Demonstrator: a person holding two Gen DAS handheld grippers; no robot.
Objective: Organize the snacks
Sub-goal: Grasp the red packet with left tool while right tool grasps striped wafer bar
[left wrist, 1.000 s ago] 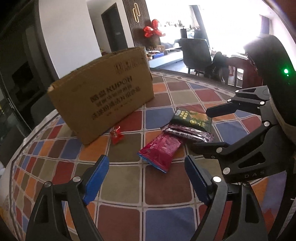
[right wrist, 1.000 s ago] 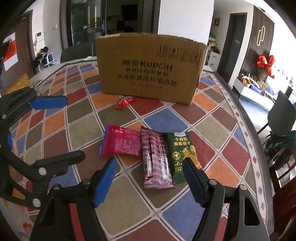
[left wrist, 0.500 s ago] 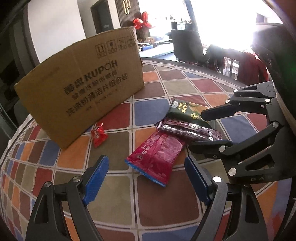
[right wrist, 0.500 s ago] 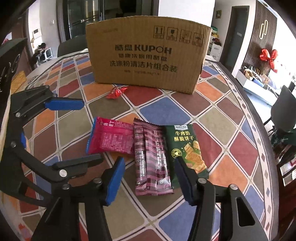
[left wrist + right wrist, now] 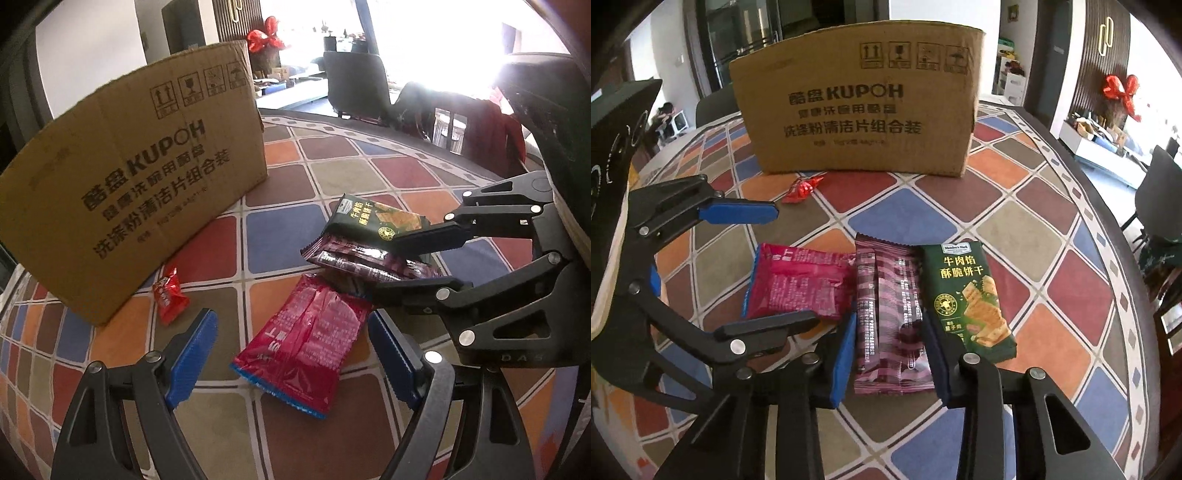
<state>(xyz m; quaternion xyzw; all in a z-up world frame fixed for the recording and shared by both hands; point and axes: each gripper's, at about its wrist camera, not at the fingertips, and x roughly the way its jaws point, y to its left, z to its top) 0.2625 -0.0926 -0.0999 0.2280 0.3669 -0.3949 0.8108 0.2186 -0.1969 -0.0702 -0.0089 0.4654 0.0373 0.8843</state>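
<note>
Step in hand: first pick. Right tongs [image 5: 890, 354] straddle the near end of the plaid maroon snack pack [image 5: 886, 314], jaws closing; pads look just shy of its edges, though I can't be sure from this angle. Left tongs [image 5: 291, 354] are wide and empty, low over the red snack pack [image 5: 303, 343].

Three packs lie side by side mid-bench: red, maroon, then the green biscuit pack [image 5: 967, 295] just beside it. A small red candy [image 5: 801, 189] sits against the foot of the cardboard box [image 5: 857, 110] toward the far edge of the bench [image 5: 1034, 236].

Next: finish the pinch, lift clear without dragging the neighbours, then carry to the box, presumably the drop point. Film wrapper is slick; it may buckle or slip.
</note>
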